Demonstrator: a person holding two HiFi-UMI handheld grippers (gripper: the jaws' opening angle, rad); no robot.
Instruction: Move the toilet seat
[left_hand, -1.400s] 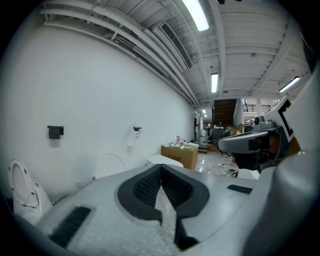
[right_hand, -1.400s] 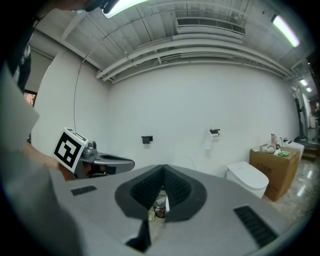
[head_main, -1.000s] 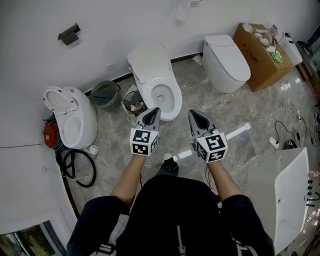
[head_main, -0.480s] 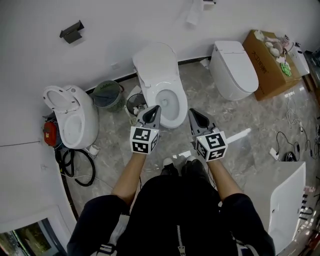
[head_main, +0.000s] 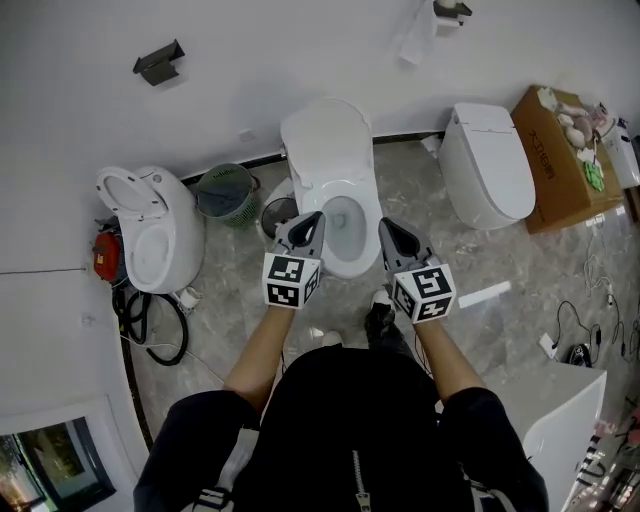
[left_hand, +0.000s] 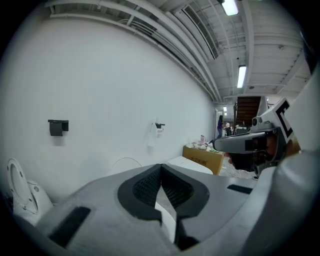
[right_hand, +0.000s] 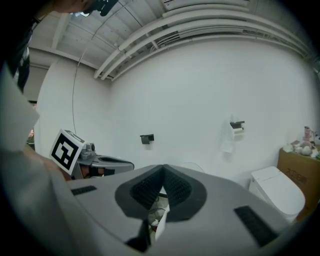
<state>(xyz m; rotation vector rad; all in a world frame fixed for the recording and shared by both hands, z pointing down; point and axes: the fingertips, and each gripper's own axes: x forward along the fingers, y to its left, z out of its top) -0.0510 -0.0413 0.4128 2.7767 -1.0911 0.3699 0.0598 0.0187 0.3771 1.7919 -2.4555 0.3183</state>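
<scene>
Fingers pressed together and empty, the left gripper (head_main: 310, 222) and right gripper (head_main: 388, 228) hover over the open toilet bowl (head_main: 346, 214). Just beyond their tips, the toilet seat (head_main: 325, 138) appears raised, against the wall (head_main: 250, 60).

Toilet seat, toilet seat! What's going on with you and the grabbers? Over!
Left gripper shut, empty; right gripper shut, empty. Toilet seat down on the middle toilet, untouched, grippers just short of it. Nothing between; waste bin sits beside. Over.
</scene>
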